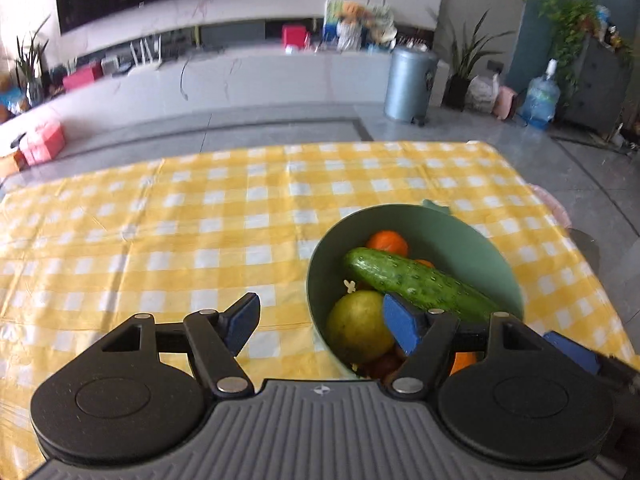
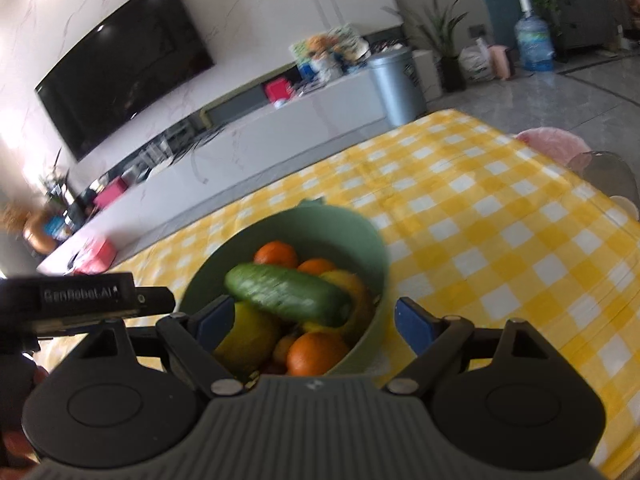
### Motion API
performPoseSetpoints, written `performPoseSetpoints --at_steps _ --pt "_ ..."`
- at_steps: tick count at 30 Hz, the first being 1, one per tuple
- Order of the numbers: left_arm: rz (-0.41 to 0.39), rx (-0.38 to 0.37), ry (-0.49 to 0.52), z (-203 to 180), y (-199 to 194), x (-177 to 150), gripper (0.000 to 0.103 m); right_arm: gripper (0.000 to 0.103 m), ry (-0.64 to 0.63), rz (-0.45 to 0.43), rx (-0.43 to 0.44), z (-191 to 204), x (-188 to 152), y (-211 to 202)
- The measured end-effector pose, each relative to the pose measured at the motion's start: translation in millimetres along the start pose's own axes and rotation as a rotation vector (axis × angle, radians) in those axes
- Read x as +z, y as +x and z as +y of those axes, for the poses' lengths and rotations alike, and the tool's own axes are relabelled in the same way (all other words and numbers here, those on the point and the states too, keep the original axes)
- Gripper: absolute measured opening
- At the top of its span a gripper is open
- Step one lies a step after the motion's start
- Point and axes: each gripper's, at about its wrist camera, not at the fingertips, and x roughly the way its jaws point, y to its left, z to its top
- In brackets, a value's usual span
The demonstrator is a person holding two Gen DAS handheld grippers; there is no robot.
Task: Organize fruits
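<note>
A green bowl (image 1: 440,216) (image 2: 360,232) stands on the yellow checked cloth. On top of its contents lies a green cucumber (image 1: 416,284) (image 2: 288,294), over several oranges (image 1: 387,242) (image 2: 316,354) and a yellow-green pear (image 1: 356,328) (image 2: 248,336). My left gripper (image 1: 322,322) is open at the bowl's near left rim, one pad over the cloth and the other above the pear, pressing on nothing. My right gripper (image 2: 314,322) is open just before the bowl, its pads on either side of the bowl's near part without touching it. Part of the left gripper's black body (image 2: 88,300) shows at the left of the right wrist view.
The tablecloth (image 1: 180,240) covers the table, whose far edge (image 1: 320,146) and right edge (image 2: 600,184) drop to a grey tiled floor. A pink stool (image 2: 552,144) stands by the right edge. Farther off are a metal bin (image 1: 408,84) and a low TV bench (image 1: 240,76).
</note>
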Motion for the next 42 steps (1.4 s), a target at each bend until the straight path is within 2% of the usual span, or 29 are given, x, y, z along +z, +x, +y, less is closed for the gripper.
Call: performPoseSetpoints --at_steps 2,5,10,17,23,26,32,42 --pt "0.007 -0.001 -0.01 3 -13 -5 0.086 0.084 -0.037 0.019 -0.011 11 1 -12" --pt "0.012 -0.003 -0.022 6 -31 -15 0.087 0.094 -0.126 0.064 -0.095 24 -3 -29" --pt "0.035 0.046 -0.015 -3 -50 -28 0.087 0.095 -0.201 0.155 -0.196 24 -26 -48" --pt "0.064 0.026 -0.036 -7 -64 -49 0.085 0.096 -0.203 0.187 -0.148 30 -42 -67" --pt "0.093 0.066 -0.015 -14 -65 -58 0.085 0.096 -0.198 0.21 -0.131 37 -44 -71" --pt "0.076 0.06 -0.014 -16 -66 -60 0.085 0.096 -0.19 0.212 -0.133 36 -46 -71" --pt "0.043 0.054 -0.007 -23 -68 -61 0.084 0.095 -0.205 0.157 -0.156 35 -46 -79" --pt "0.03 0.057 0.003 -29 -68 -60 0.084 0.094 -0.187 0.141 -0.163 28 -45 -82"
